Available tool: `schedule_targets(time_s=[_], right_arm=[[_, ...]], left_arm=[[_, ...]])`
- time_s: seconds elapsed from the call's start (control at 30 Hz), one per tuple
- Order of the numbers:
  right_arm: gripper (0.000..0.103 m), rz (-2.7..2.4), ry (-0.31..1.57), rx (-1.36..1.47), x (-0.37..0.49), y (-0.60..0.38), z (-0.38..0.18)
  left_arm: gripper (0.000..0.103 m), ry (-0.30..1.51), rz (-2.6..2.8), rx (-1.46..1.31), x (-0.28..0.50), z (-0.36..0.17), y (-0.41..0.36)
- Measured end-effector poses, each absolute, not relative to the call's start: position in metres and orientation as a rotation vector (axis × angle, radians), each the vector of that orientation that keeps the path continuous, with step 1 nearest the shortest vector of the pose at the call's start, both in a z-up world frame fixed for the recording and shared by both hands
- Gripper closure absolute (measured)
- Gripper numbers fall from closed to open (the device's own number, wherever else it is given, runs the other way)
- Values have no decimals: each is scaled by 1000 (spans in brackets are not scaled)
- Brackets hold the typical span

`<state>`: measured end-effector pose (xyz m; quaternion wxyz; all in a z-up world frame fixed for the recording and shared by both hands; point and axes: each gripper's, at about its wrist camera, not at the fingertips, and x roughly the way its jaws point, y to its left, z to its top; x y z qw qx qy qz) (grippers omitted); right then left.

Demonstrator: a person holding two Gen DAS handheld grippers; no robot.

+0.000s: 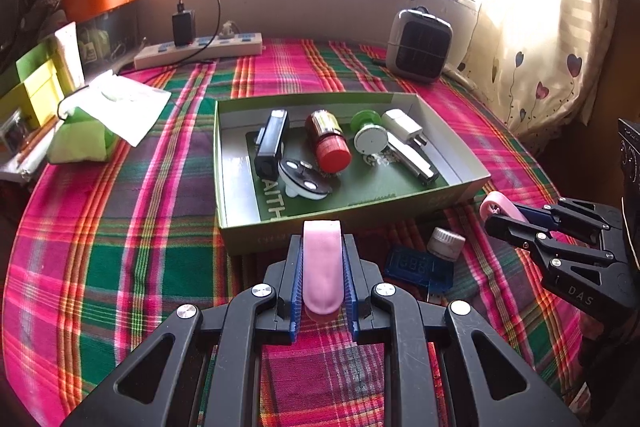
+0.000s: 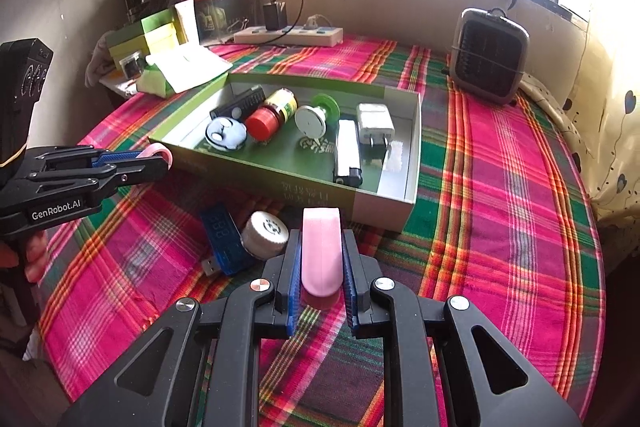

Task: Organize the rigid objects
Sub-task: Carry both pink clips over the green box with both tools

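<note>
A green cardboard box [image 1: 400,205] [image 2: 256,175] lies on the plaid cloth. In it are a black device [image 1: 272,143], a red-capped jar [image 1: 329,143] [image 2: 268,119], a green and white disc [image 1: 370,135] [image 2: 316,117], a white charger [image 1: 404,125] [image 2: 375,125] and a round white-and-black piece [image 1: 304,181] [image 2: 226,135]. A blue USB meter [image 1: 420,267] [image 2: 224,239] and a white bottle cap [image 1: 446,245] [image 2: 266,235] lie in front of the box. My left gripper [image 1: 322,267] [image 2: 160,157] and right gripper [image 2: 321,259] [image 1: 504,211] are both shut with pink pads between the jaws, holding nothing.
A small heater [image 1: 418,45] [image 2: 488,57] stands at the back right. A power strip [image 1: 200,51] [image 2: 288,35] with a black adapter lies at the back. A green tissue pack [image 1: 84,139] and boxes [image 1: 32,87] sit at the left. A curtain [image 1: 560,27] hangs on the right.
</note>
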<state>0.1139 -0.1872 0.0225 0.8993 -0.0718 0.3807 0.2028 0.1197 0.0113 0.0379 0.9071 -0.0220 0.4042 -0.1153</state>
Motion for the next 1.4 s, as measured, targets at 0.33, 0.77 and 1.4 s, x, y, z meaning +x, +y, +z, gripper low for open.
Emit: schedule_targets(time_s=[0.33,0.77,1.4], right_arm=[[84,423,737,-153,117,-182,42],[84,422,731,-132,137,-178,47],[84,377,776,-91,189,-187,34]], left_arm=[[86,788,-228,-28,123,57,11],[86,785,-255,-27,146,61,3],[86,830,-327,-32,177,46,-27]])
